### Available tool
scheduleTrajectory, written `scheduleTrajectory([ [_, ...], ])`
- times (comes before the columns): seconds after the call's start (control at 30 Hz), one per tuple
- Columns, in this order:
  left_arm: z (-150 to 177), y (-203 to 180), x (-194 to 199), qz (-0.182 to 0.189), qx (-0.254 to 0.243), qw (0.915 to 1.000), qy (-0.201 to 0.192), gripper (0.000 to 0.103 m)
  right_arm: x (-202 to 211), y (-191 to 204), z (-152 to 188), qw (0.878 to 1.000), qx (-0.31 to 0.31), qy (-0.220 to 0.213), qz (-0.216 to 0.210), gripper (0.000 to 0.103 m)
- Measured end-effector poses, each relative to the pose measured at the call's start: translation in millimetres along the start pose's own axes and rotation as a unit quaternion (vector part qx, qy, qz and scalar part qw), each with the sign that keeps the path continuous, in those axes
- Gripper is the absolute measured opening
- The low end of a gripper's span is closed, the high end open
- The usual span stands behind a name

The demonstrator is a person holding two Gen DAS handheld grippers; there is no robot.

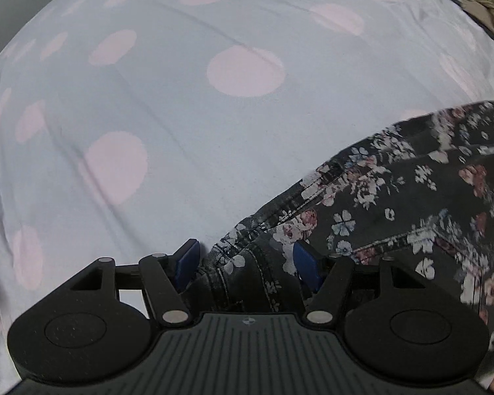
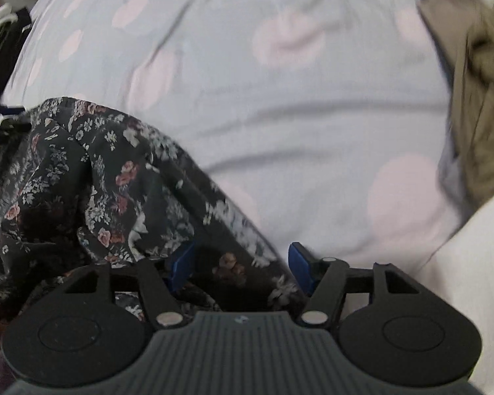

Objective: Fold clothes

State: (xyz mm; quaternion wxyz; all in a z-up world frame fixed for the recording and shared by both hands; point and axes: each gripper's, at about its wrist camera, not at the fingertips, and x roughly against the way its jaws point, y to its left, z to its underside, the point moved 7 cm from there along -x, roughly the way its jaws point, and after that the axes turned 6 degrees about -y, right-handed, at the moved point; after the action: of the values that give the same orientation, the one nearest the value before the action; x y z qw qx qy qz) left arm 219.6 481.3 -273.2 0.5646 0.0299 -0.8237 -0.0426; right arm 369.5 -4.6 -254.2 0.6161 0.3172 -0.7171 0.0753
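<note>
Floral garment [image 1: 395,197] lay bunched at lower right of left-wrist frame, lower left of right-wrist frame [image 2: 92,177], on polka-dot bedsheet [image 1: 181,105]. Best spread flat & seams squared before folding, w/ fabric kept taut btwn both ends. Left gripper [image 1: 245,260] aimed steeply down, fingers spread around waistband edge; whether pinching, couldn't tell. Right gripper [image 2: 240,263] likewise tilted down, fingers wide, cloth btwn them, no clamp seen.
</note>
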Motion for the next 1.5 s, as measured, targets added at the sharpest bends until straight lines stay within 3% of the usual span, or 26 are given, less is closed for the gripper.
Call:
scheduleTrajectory([
  [0.03,0.8,-1.1,-0.1,-0.005,0.008,0.9999,0.002,0.070,-3.2,0.3,2.2,1.000,-0.006,0.002,-0.005,0.066],
  [0.1,2.8,-6.4,4.3,-0.031,0.015,0.9994,0.000,0.053,-9.5,0.9,6.4,1.000,-0.017,0.006,-0.015,0.059],
  [0.13,4.5,-9.7,7.7,-0.048,0.018,0.9987,-0.003,0.038,-12.4,1.4,8.4,1.000,-0.023,0.008,-0.020,0.042],
  [0.17,6.9,-12.4,10.7,-0.064,0.025,0.9976,-0.004,0.029,-10.8,4.2,8.6,1.000,-0.019,0.005,-0.021,0.032],
  [0.2,9.4,-13.9,14.5,-0.077,0.036,0.9964,-0.008,0.026,-9.1,7.0,8.7,1.000,-0.014,0.003,-0.022,0.014],
  [0.23,11.6,-14.0,19.1,-0.087,0.046,0.9951,-0.013,0.022,-5.8,9.0,9.0,1.000,-0.006,-0.003,-0.016,0.005],
  [0.27,12.0,-11.7,25.3,-0.096,0.056,0.9936,-0.019,0.019,-2.5,11.0,9.3,1.000,0.002,-0.009,-0.009,0.004],
  [0.53,21.1,-7.8,101.0,-0.150,0.108,0.9795,-0.081,0.014,55.5,30.3,-14.1,0.987,0.065,-0.128,0.067,0.002],
  [0.63,34.1,0.7,141.4,-0.180,0.137,0.9692,-0.097,0.012,91.3,45.7,-39.5,0.975,0.079,-0.191,0.078,0.002],
  [0.77,52.5,28.1,191.3,-0.223,0.175,0.9515,-0.120,0.010,142.3,87.5,-83.9,0.950,0.113,-0.282,0.077,0.002],
  [0.93,92.8,63.7,245.9,-0.283,0.216,0.9265,-0.121,0.009,151.5,151.8,-130.8,0.930,0.166,-0.319,0.069,0.002],
  [1.1,135.6,95.6,247.5,-0.326,0.239,0.9109,-0.084,0.009,101.7,200.1,-162.4,0.930,0.189,-0.311,0.060,0.003],
  [1.27,134.6,111.8,228.4,-0.321,0.244,0.9097,-0.099,0.014,52.4,229.0,-176.8,0.935,0.181,-0.296,0.071,0.010],
  [1.33,132.6,113.3,223.9,-0.319,0.226,0.9151,-0.100,0.014,47.3,236.1,-178.3,0.933,0.178,-0.306,0.064,0.032],
  [1.5,133.5,107.8,205.4,-0.315,0.172,0.9289,-0.089,0.018,25.0,256.2,-169.1,0.928,0.235,-0.284,0.051,0.033],
])
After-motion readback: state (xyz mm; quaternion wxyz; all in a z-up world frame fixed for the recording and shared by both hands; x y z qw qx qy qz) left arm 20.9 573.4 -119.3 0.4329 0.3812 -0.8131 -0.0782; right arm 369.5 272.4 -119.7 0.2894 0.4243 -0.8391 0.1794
